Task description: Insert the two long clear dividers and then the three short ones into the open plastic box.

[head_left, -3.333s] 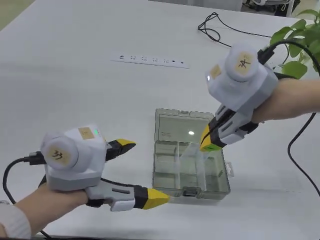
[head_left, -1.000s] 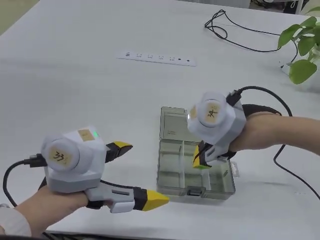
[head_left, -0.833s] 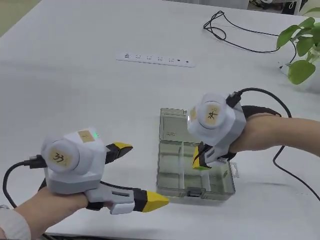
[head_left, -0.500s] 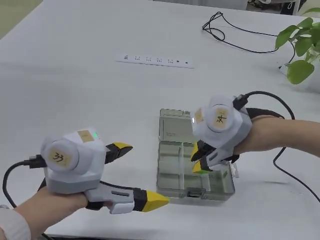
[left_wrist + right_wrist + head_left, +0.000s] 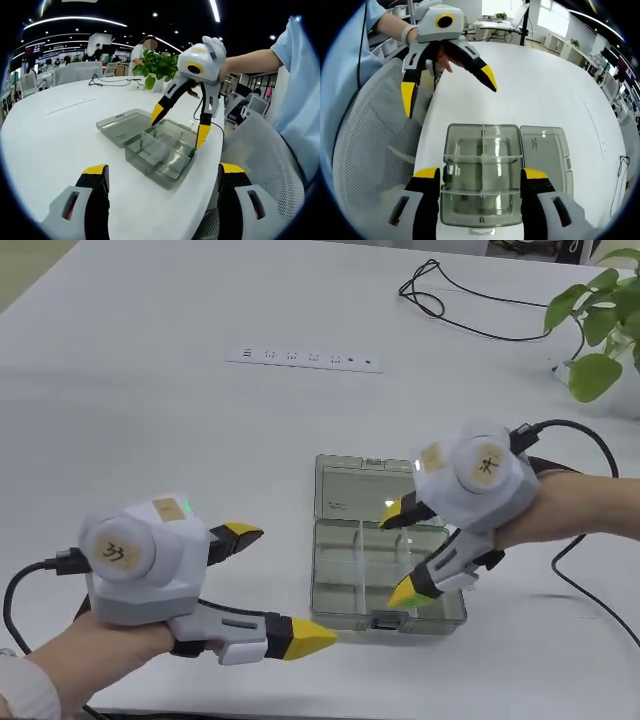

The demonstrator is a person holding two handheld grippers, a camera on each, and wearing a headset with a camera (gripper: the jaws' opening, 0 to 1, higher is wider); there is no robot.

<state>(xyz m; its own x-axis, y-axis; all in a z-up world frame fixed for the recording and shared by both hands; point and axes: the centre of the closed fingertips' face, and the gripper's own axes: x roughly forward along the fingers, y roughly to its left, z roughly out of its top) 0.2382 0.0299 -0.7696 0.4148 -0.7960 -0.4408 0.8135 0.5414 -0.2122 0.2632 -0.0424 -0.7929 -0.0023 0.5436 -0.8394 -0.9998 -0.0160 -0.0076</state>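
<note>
The clear plastic box (image 5: 340, 585) lies on the white table with its lid (image 5: 355, 492) folded open at the back. Clear dividers (image 5: 378, 562) stand inside it and split it into several compartments. My right gripper (image 5: 400, 555) hovers just over the box's right half, open, with nothing between its yellow-tipped fingers. In the right gripper view the box (image 5: 482, 150) lies straight ahead between the jaws of that gripper (image 5: 480, 175). My left gripper (image 5: 277, 585) is open left of the box, at its front corner, holding nothing. In the left gripper view the box (image 5: 160, 150) sits beyond the left gripper (image 5: 162, 172).
A white power strip (image 5: 300, 358) lies at the back of the table, with a black cable (image 5: 440, 300) and a green plant (image 5: 600, 320) at the far right. The table's front edge runs close to the box. A grey mesh chair (image 5: 260, 165) stands beside the table.
My right gripper, earlier shut and low in the box with a clear divider, has opened and drawn up and to the right. The divider stays in the box. The left gripper has held still.
</note>
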